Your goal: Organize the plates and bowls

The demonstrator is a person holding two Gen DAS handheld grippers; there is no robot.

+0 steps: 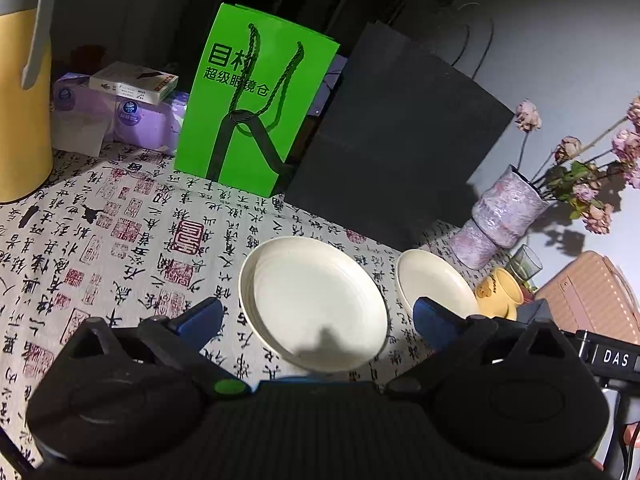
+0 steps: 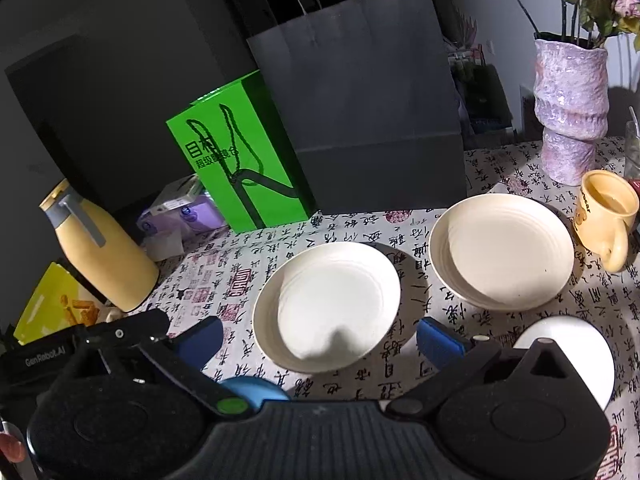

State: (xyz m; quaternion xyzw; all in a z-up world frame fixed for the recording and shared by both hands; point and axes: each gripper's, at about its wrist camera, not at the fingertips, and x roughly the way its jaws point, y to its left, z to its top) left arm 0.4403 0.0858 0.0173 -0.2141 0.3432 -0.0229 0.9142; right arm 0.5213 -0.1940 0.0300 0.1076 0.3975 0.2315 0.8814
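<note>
Ahead of both grippers we see a cream round ribbed plate (image 2: 328, 304) lying flat on the calligraphy-printed tablecloth (image 1: 132, 232), roughly centred in each wrist view. Our left gripper (image 1: 318, 318) has its blue-padded fingers spread wide with nothing between them; the near edge of that plate sits in the gap, just beyond the tips and touching neither pad. Our right gripper (image 2: 320, 338) is likewise spread and empty-handed, the same plate lying between and just ahead of its tips. A second cream ribbed plate (image 2: 500, 252) rests to the right, apart from the first, beside a yellow ceramic mug (image 2: 606, 216). A white rounded dish (image 2: 576, 352), perhaps a bowl though the gripper body hides most of it, lies near the right finger. Behind stand a bright green paper bag (image 1: 256, 116) printed with large Chinese characters, a tall black paper bag (image 2: 360, 100), a mottled pink vase (image 2: 570, 112) and a yellow thermos jug (image 2: 100, 248). We read "DAS" (image 1: 616, 358) on hardware at the left view's right edge and "GenRobot.AI" (image 2: 44, 356) on the black housing in the right view.
</note>
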